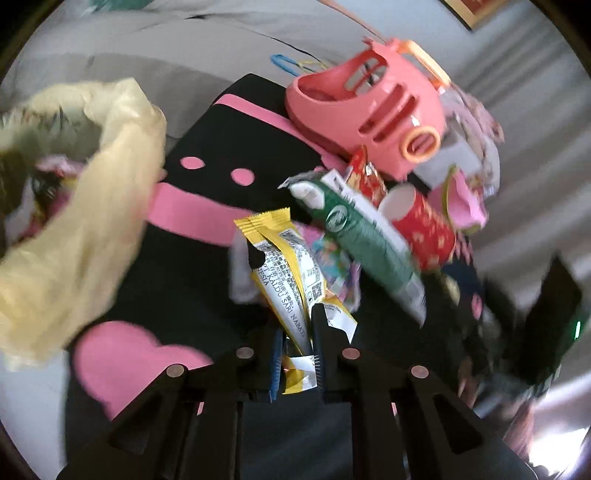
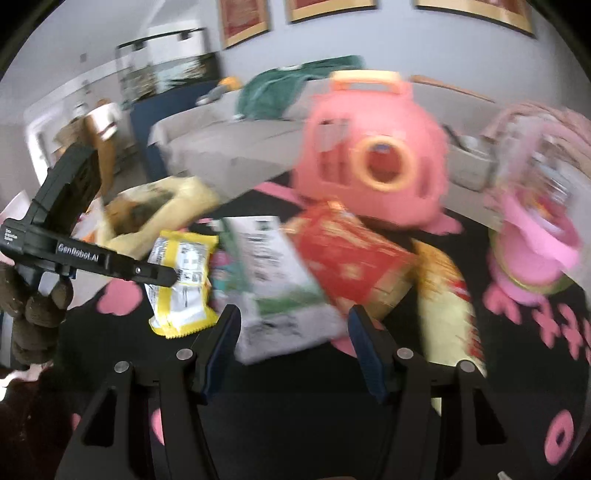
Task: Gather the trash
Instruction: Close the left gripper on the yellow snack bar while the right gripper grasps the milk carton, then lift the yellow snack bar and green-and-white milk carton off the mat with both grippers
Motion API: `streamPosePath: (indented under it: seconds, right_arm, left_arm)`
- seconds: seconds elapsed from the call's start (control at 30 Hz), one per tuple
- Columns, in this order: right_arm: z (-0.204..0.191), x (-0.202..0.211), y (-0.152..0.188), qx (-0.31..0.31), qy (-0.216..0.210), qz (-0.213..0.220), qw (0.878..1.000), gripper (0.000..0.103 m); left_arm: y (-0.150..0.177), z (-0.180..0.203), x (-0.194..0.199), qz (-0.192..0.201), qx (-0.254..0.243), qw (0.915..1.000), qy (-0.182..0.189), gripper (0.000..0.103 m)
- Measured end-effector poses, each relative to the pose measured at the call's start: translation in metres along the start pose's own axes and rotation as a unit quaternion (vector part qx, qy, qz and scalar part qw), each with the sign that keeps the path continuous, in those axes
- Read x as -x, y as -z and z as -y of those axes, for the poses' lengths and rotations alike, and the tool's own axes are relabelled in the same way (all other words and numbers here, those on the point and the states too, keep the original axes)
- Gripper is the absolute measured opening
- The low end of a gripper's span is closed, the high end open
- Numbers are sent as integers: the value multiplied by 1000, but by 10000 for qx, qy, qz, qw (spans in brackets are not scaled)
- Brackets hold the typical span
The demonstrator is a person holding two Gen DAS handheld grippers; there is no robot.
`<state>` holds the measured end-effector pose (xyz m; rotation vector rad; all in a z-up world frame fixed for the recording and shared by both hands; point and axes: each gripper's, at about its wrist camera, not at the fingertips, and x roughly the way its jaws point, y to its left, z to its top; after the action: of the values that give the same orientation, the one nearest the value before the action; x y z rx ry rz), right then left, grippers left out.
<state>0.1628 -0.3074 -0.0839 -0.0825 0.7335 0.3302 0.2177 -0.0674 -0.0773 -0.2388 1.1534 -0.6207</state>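
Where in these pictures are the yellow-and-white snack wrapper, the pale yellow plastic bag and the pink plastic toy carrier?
yellow-and-white snack wrapper [image 1: 286,258], left wrist view, on its printed middle.
pale yellow plastic bag [image 1: 110,177], left wrist view, on its rolled rim.
pink plastic toy carrier [image 2: 373,166], right wrist view, on its front wall.

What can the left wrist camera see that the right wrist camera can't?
Only the left wrist view shows the big pink heart on the black mat.

Only the right wrist view shows the framed pictures on the wall and the gloved hand.

Both show the yellow wrapper pinched in the left hand-held gripper, the pink toy carrier and the cream plastic bag.
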Motion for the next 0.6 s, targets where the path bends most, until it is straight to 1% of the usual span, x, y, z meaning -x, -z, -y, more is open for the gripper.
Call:
streamPosePath:
  seconds: [0.07,0.13,0.2,0.3,0.4,0.43,0.5,0.53,0.6]
  right_arm:
    - [-11,-12,-9,243,-10,-120,9996,57]
    - [-21,-26,-19,478,-56,-196,9986,57]
    - [-26,-37,-27,540,-135,-259,9981,57]
    - [-29,-59,-45,431,-313,-381,9979,57]
    - [-27,-78,-64,314,-330,-482,9978,57]
    - [-26,-86,-69,256,-335,-573,9975,57]
    - [-25,-97,-76,217,-191,-720,9970,58]
    - [-26,-102,-79,223,-85,-792,9966,60]
    - [-31,-105,-79,175,-78,-906,9957,60]
  left_arm:
    - [8,-6,10,-156,-284,9994,-73,15]
    - [14,-12,19,-190,-453,9987,-143,15]
    - [19,-19,29,-148,-560,9980,-254,15]
    - [21,-31,40,22,-516,9980,-369,15]
    - [18,-39,46,136,-394,9987,-303,15]
    - [18,-40,46,163,-375,9988,-263,15]
    - [16,-42,46,194,-337,9990,-223,15]
    - [16,-44,46,210,-297,9991,-202,15]
    - [14,-49,46,244,-205,9994,-161,15]
